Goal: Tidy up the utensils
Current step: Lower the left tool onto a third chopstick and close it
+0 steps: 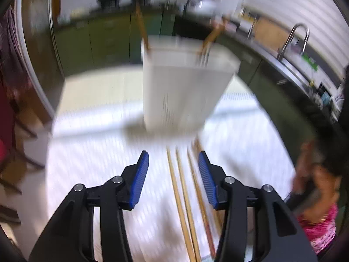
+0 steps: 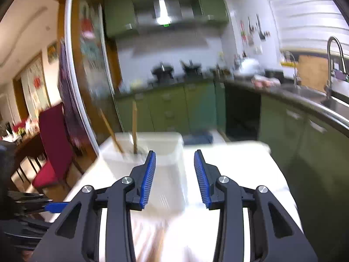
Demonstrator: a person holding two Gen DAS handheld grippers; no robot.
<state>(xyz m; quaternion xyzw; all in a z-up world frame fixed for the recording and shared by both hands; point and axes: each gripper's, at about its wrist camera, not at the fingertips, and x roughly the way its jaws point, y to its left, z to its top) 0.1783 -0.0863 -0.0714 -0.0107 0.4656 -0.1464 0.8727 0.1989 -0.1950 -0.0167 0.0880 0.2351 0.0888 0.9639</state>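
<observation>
A white utensil holder (image 1: 183, 91) stands on the white table (image 1: 91, 148). Two wooden-handled utensils stick out of it, one at its left (image 1: 141, 28) and one at its right (image 1: 212, 36). Several wooden chopsticks (image 1: 185, 196) lie on the table in front of it, under and between the jaws of my left gripper (image 1: 173, 159), which is open and empty. In the right wrist view the holder (image 2: 150, 163) sits just ahead and left of my right gripper (image 2: 175, 155), which is open and empty above the table. Both views are blurred.
Green kitchen cabinets (image 2: 174, 107) and a dark counter with a sink and tap (image 2: 333, 65) run behind and to the right. A red chair (image 2: 54, 144) stands left of the table. The left gripper shows at the right wrist view's lower left (image 2: 28, 203).
</observation>
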